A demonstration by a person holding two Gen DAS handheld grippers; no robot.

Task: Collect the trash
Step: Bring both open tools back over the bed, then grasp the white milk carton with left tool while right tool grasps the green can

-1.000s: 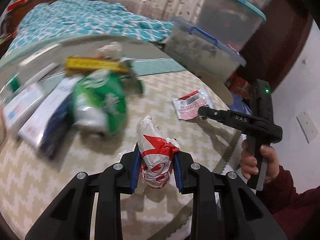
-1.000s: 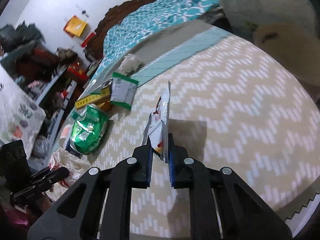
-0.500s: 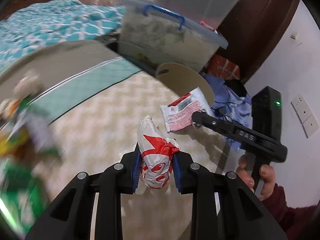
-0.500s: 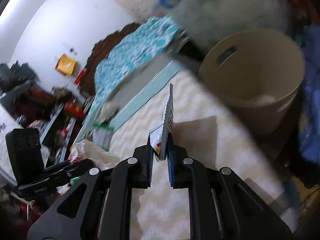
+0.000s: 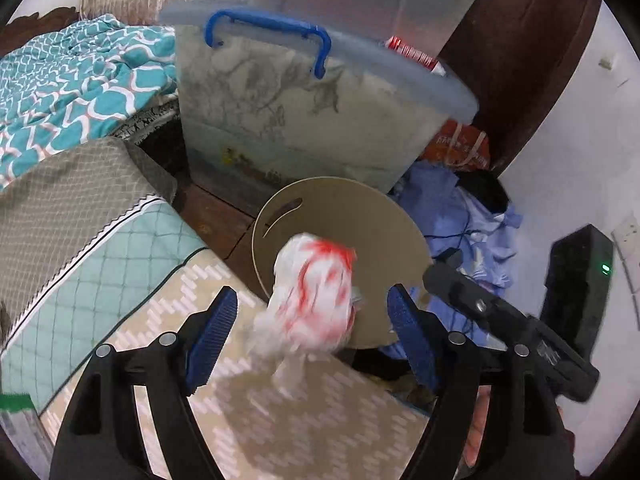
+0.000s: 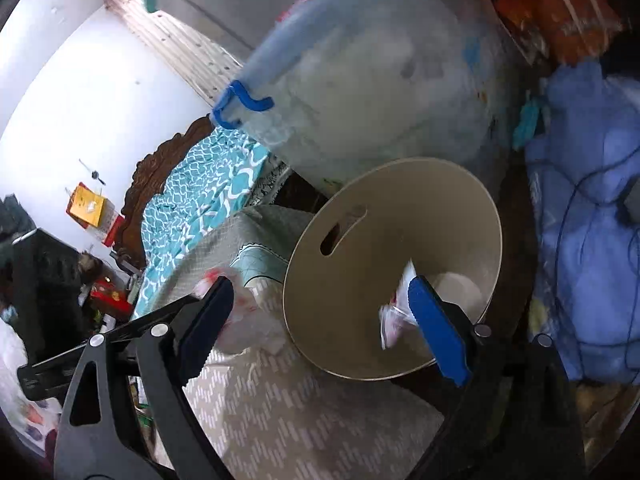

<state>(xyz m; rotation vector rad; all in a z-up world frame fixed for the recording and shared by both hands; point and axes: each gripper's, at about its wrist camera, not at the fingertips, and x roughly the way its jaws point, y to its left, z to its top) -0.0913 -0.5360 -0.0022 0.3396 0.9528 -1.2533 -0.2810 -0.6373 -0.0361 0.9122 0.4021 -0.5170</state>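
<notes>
Beige round bin (image 6: 400,216) ahead of both grippers; right gripper (image 6: 320,328) just opened wide, flat sachet (image 6: 396,312) loose, seen only here; left gripper (image 5: 312,336) likewise wide, crumpled wrapper (image 5: 312,292) free

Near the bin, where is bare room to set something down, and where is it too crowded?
Bare: the zigzag bedcover between the left gripper and the beige bin. Crowded: the floor right of the bin holds blue clothes; the storage box stands behind it.

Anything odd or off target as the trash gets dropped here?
Possibly. The red-and-white wrapper, loose between the open left hand-held gripper jaws that have just been opening, blurs over the beige bin's near rim beside the bed, so it may miss.
</notes>
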